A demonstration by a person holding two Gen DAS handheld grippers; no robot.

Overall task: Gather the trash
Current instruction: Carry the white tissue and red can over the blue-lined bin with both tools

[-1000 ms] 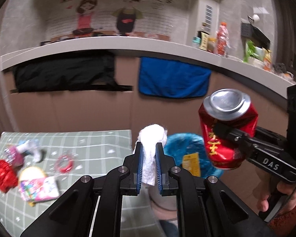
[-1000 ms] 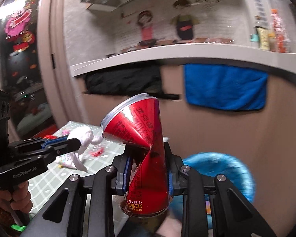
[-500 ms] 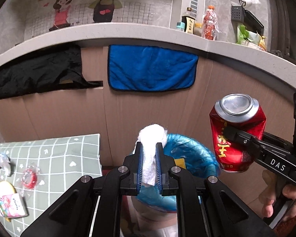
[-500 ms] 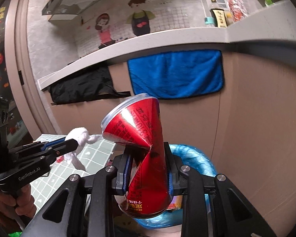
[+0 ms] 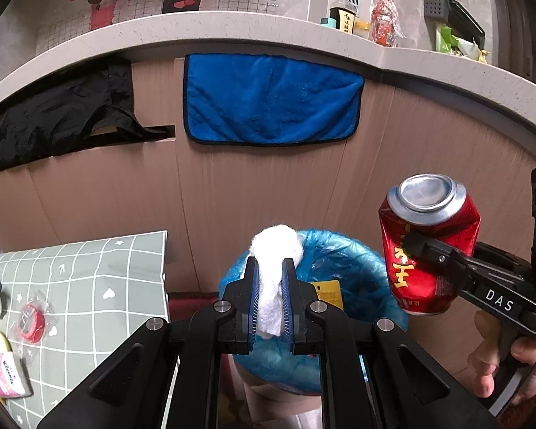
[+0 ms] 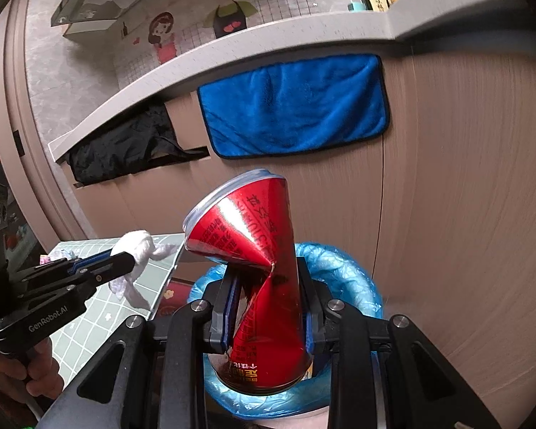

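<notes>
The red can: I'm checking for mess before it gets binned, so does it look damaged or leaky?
The red can is badly dented: its middle is crushed into a sharp crease where the right gripper clamps it, and it tilts left. No liquid shows on it or dripping toward the blue-lined bin behind and below it.

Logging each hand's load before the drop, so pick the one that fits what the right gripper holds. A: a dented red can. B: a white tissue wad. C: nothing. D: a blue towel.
A: the right gripper is shut on the red can, its side creased where the fingers pinch it, above the blue-lined bin; the tissue wad sits in the left gripper instead.
</notes>
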